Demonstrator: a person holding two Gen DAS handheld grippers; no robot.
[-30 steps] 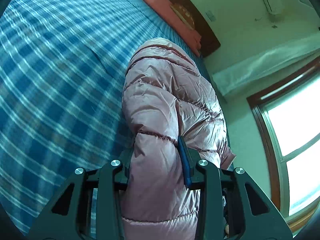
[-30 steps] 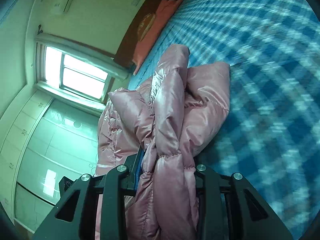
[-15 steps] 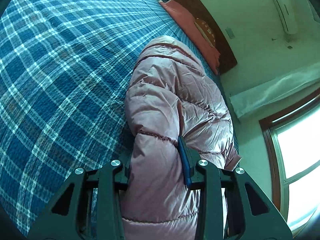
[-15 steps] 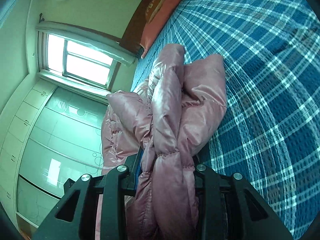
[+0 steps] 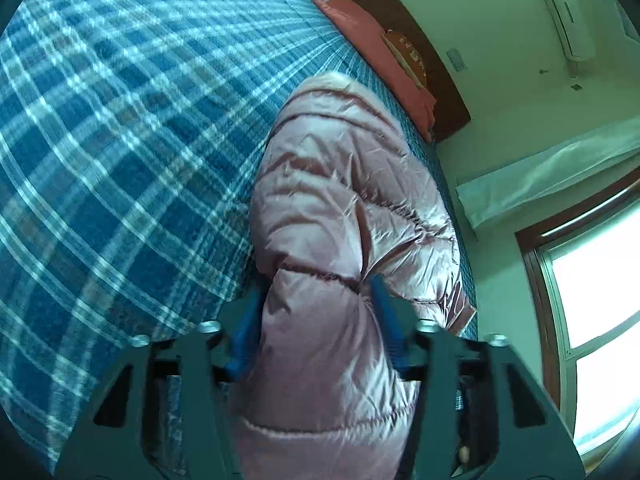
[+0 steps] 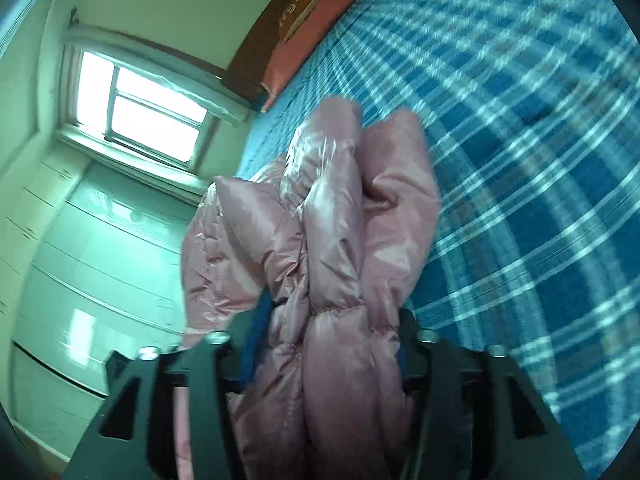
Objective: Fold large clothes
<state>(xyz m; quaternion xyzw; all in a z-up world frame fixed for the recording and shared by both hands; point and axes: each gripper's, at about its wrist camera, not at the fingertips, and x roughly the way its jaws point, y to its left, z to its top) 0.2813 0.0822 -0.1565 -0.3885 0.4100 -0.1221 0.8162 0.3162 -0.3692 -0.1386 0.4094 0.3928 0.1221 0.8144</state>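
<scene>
Left wrist view is mostly one big bed (image 5: 120,160) with a blue plaid cover, and one puffy pink down jacket (image 5: 340,208) lying along its edge on the window side. Same jacket in the right wrist view (image 6: 340,240), bunched into thick folds on the same bed (image 6: 540,200).

One window (image 5: 600,280), one wall air conditioner (image 5: 568,12), one brown headboard (image 5: 400,40) and one salmon-pink pillow (image 5: 372,40) up at the head of the bed. There's a round tan patch by the pillow with some marks on it, way too blurry to read.

Two tongs total. The left tongs (image 5: 316,312) have just been opening, the blue pads (image 5: 384,320) now spread a bit with a quilted roll of the jacket still sitting between them, filling the gap. The right tongs (image 6: 328,320) have just been opening too, with a fat fold of jacket bulging between the fingers. Can't honestly tell whether either pair still presses the fabric.
</scene>
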